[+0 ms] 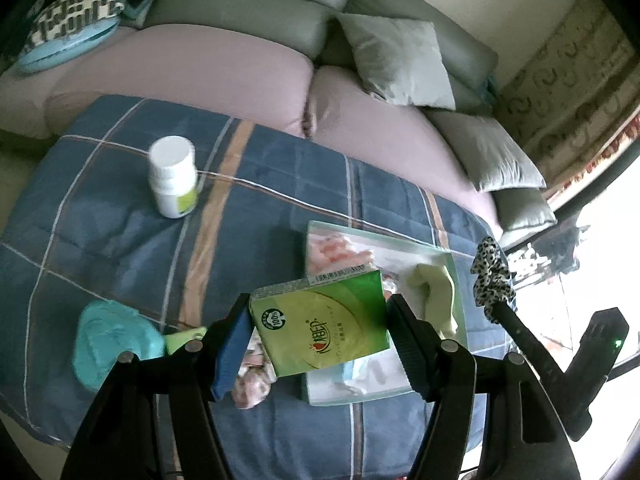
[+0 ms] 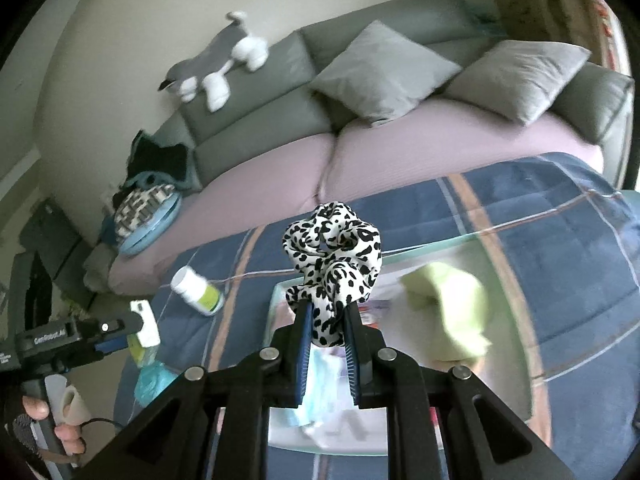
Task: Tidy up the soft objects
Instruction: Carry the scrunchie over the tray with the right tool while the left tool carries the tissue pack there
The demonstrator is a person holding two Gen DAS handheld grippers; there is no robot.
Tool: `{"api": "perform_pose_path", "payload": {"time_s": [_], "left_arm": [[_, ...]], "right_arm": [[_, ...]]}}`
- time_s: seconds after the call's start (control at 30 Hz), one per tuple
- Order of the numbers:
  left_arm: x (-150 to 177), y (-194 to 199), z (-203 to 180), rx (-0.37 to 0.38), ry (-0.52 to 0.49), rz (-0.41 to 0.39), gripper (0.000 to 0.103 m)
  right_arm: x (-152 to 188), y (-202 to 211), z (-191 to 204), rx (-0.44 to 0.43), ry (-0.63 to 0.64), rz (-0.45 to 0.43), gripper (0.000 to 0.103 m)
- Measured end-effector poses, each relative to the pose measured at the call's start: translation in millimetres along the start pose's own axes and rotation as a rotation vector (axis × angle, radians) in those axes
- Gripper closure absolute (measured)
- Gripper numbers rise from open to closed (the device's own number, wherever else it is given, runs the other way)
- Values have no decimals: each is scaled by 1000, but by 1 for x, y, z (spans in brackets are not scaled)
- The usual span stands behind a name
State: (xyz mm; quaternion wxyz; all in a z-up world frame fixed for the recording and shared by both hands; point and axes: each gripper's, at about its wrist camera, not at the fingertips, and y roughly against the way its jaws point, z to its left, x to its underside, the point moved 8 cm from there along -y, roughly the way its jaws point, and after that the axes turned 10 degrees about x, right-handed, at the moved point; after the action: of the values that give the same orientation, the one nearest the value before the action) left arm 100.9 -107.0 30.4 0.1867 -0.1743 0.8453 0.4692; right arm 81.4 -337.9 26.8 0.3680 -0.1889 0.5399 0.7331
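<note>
Both grippers are loaded. Left gripper [image 1: 318,330] has its fingers spread about as wide as the tissue pack [image 1: 322,326] clamped flat between them, held above the blue quilt [image 1: 120,208] at the near-left corner of the clear tray [image 1: 320,232]. Right gripper [image 2: 328,330] is nearly closed, pinching the lower loop of a leopard-print scrunchie [image 2: 334,248] that sticks up past the fingertips, over the tray's left side.

Already in the tray: a pale green cloth [image 1: 436,296], plus some pink and light-blue soft items I can't identify through the blur. A teal cloth [image 1: 108,340] and a pink patterned fabric piece [image 1: 252,386] lie on the quilt, outside the tray. White pill bottle [image 1: 174,176] stands well apart on the quilt; not soft, probably stays put.

Risks, as I judge them:
- Tissue pack is squashy and slick; grip is on its side edges only, so a fast tilt could let it slip or rotate out.
- Scrunchie is pinched by a thin fold; it may snag on a pad at release and drag along.
- Tray sits on soft bedding; a heavy drop near an edge may tip it.
- Grippers are close; both heading for the tray at once could collide.
</note>
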Motion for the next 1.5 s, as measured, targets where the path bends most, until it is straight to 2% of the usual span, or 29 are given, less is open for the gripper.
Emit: {"api": "perform_pose_path", "payload": {"time_s": [0.33,0.63,1.0,1.33,1.5], "left_arm": [[10,-47,-48,39,-95,91,35],[11,-89,-74,31,-154,156,35],[5,-115,-82,-8,-165,180,35],[0,-130,-80,-43,-167,193,35],[1,-144,-75,-61,-156,215,35]], "right_arm": [[-3,5,-39,38,-64,-21,87],[5,-11,-40,25,-68,7,87],[25,-42,-25,-5,-25,83,86],[34,-58,-25,-4,-11,134,86],[45,-74,-25,1,1,186,86]]}}
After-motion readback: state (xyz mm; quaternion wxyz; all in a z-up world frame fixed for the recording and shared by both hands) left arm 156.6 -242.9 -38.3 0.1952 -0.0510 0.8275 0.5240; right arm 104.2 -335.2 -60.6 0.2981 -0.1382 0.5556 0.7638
